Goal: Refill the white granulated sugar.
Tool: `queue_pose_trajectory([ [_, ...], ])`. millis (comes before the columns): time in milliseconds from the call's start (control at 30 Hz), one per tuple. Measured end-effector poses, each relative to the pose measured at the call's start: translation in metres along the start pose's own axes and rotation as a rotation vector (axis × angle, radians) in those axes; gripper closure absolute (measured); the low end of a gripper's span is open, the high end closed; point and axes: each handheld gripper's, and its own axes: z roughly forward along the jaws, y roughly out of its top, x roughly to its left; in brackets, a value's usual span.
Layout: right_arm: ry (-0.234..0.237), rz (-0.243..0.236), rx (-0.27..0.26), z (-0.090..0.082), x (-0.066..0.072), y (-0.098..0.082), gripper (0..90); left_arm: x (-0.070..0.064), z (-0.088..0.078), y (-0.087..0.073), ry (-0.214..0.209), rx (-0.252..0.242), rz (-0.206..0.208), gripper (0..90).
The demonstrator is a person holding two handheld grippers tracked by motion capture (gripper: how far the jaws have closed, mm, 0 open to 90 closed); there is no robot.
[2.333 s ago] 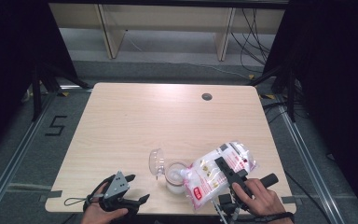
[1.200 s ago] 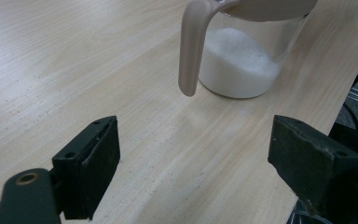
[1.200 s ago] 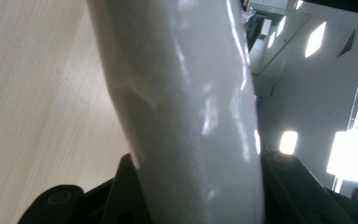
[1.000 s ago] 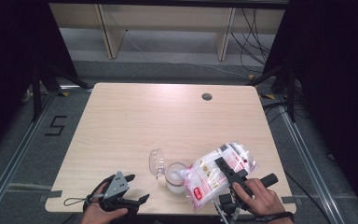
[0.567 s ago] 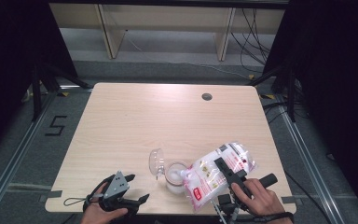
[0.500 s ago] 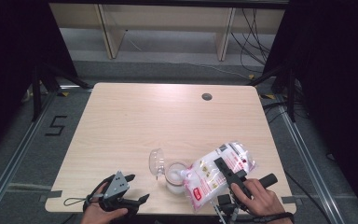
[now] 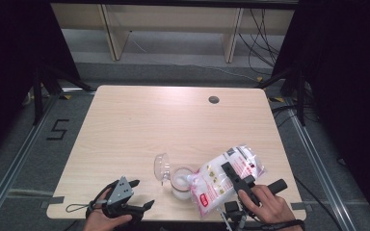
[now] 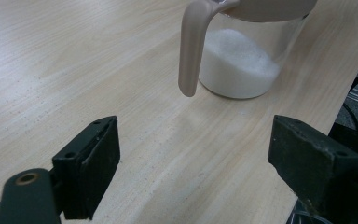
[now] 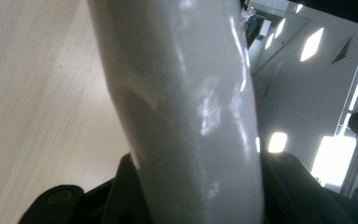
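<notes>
A clear plastic bag of white powder with a red label (image 7: 224, 180) is tipped over a glass jar (image 7: 180, 183) near the table's front edge. My right gripper (image 7: 231, 174) is shut on the bag; in the right gripper view the bag (image 9: 186, 107) fills the space between the jaws. White powder (image 8: 237, 63) lies in the jar, whose beige lid flap (image 8: 191, 44) hangs beside it; the hinged clear lid (image 7: 162, 167) stands open at the jar's left. My left gripper (image 7: 135, 195) rests open at the front left, its pads (image 8: 93, 163) wide apart, pointed at the jar.
The light wooden table (image 7: 164, 125) has a round cable hole (image 7: 214, 99) at the back right. Its front edge runs just under both hands. Shelving and cables stand beyond the far edge, with black frame legs at both sides.
</notes>
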Motion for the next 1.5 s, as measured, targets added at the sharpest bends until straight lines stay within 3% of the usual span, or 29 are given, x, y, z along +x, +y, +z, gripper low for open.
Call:
queue_pose_trajectory([
  [167,-0.003,-0.030,-0.002,0.001,0.000,0.000,67.4,-0.001,0.001,0.000,0.000,-0.007,-0.013,16.4],
  [200,-0.003,-0.015,0.012,0.000,0.002,0.001,67.4,0.000,0.001,0.000,0.000,-0.005,-0.009,16.4],
  [467,-0.008,-0.034,0.011,0.000,0.002,0.003,67.4,0.001,-0.001,0.000,0.006,0.017,0.001,16.4],
  [500,-0.009,-0.042,0.006,0.000,0.001,0.003,67.4,0.000,0.000,-0.001,-0.015,0.010,-0.004,16.4],
  [700,-0.001,-0.013,-0.002,0.001,0.001,0.001,67.5,0.000,0.000,0.000,0.001,0.000,-0.001,16.4],
  [767,-0.004,-0.012,-0.008,0.001,0.001,0.001,67.6,-0.002,0.000,-0.001,-0.002,-0.002,-0.040,16.4],
  [833,0.007,-0.001,-0.010,0.001,0.001,0.000,67.6,0.000,0.000,0.000,0.001,-0.001,0.000,16.4],
  [900,-0.006,0.015,-0.021,0.001,0.000,-0.002,67.7,0.000,0.000,0.000,0.001,0.000,-0.004,16.4],
  [933,0.011,0.010,-0.024,0.001,-0.002,-0.003,67.9,0.000,0.000,0.000,-0.002,0.000,-0.003,16.4],
  [967,0.003,0.038,-0.019,0.001,0.001,-0.004,68.0,0.000,0.000,0.000,0.001,0.001,-0.003,16.4],
  [1033,0.011,0.017,-0.023,0.002,-0.001,-0.005,68.1,0.000,0.000,0.000,0.004,-0.002,-0.012,16.4],
  [1067,0.001,0.023,-0.029,0.003,0.000,-0.005,68.2,-0.002,0.000,-0.001,-0.007,-0.008,-0.038,16.4],
  [1167,0.021,0.053,-0.030,0.003,0.002,-0.007,68.4,-0.002,0.000,-0.001,-0.006,-0.008,-0.040,16.4],
  [1233,0.001,0.011,-0.048,0.005,0.000,-0.007,68.5,0.000,0.000,0.000,-0.001,-0.007,-0.017,16.4],
  [1267,-0.005,0.012,-0.053,0.005,0.001,-0.007,68.5,-0.002,0.000,-0.001,-0.005,-0.009,-0.041,16.4],
  [1333,0.006,0.034,-0.041,0.005,0.002,-0.007,68.5,-0.002,0.000,-0.001,-0.006,-0.009,-0.042,16.4],
  [1500,-0.009,0.008,-0.058,0.004,-0.001,-0.008,68.6,-0.002,0.000,-0.001,-0.005,-0.008,-0.040,16.4],
])
